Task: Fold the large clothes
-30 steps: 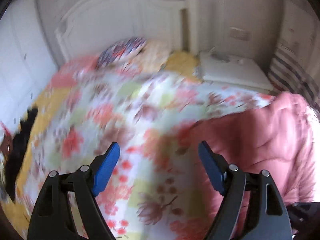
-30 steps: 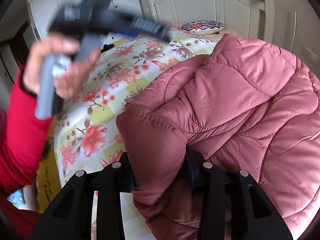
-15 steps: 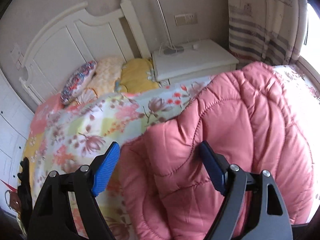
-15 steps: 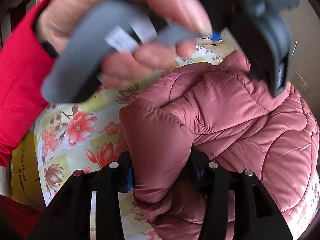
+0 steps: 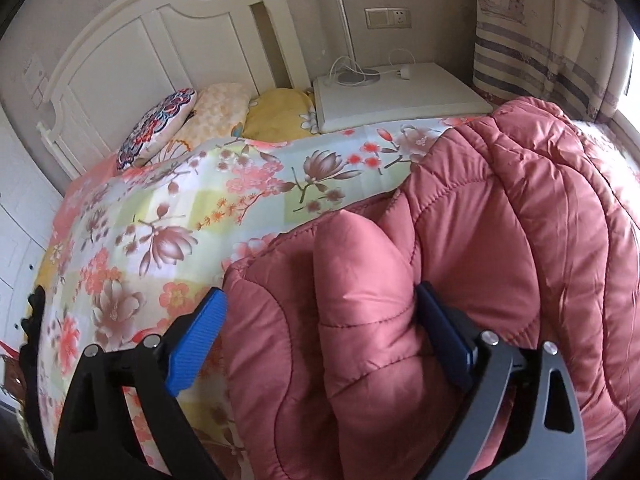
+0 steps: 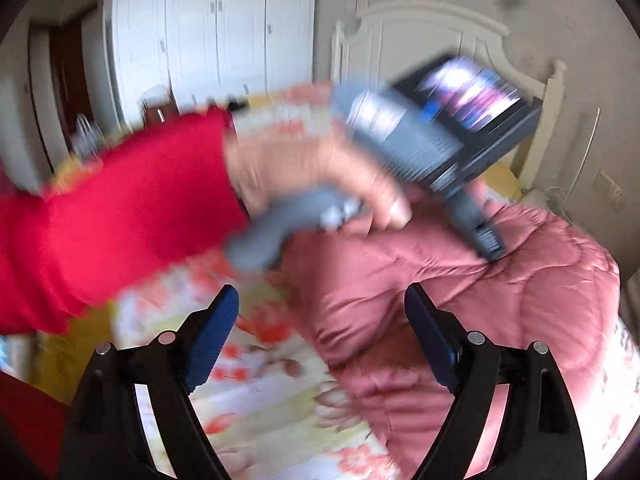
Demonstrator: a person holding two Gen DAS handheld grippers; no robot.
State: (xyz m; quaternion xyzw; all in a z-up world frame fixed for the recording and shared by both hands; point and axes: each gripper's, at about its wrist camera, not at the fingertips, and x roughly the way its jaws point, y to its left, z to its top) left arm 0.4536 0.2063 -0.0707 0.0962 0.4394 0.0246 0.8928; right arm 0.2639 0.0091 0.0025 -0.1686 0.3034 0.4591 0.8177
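The left tool (image 5: 320,316) gapes wide, straddling a puffy pink quilted jacket (image 5: 460,260). The right tool (image 6: 320,316) is spread wide too, seemingly holding nothing in the blur. The jacket lies bunched on the floral bed (image 5: 180,216).

A pink quilted puffer jacket (image 5: 480,240) lies bunched on a floral bedspread, filling the near right part of the left wrist view. Its shiny padded fabric is stitched in wavy channels. A thick fold, perhaps a sleeve, rises near the middle and points toward the far side. The jacket's left edge curves down over the bedspread. In the blurred right wrist view, the same jacket (image 6: 500,280) lies rumpled on the right side of the bed.
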